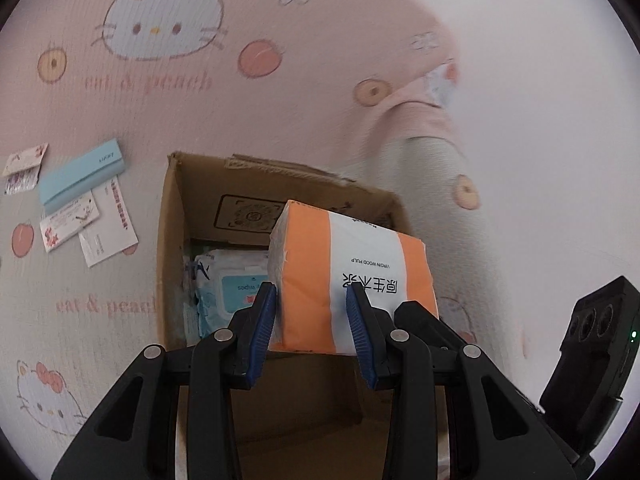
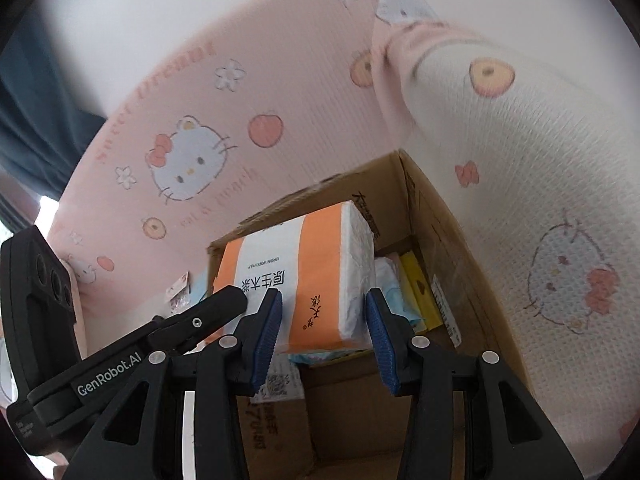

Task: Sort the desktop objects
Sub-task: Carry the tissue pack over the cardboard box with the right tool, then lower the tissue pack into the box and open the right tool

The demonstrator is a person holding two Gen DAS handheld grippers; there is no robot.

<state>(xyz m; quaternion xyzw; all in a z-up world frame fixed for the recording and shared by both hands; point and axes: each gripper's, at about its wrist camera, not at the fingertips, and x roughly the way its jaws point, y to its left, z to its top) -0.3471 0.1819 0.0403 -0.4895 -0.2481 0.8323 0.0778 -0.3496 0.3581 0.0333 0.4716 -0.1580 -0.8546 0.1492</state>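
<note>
An orange and white tissue pack (image 1: 352, 276) hangs over an open cardboard box (image 1: 172, 240). My left gripper (image 1: 312, 304) is shut on one end of the pack. My right gripper (image 2: 324, 312) grips the other end of the same pack (image 2: 304, 276), above the box (image 2: 448, 216). Inside the box lie a blue wet wipes pack (image 1: 228, 284) and a yellow packet (image 2: 420, 292).
The surface is a pink cat-and-peach printed cloth (image 1: 168, 32). A light blue flat case (image 1: 84, 176) and several small cards (image 1: 92, 224) lie on the cloth left of the box. The other gripper's body shows at each view's edge (image 2: 36, 308).
</note>
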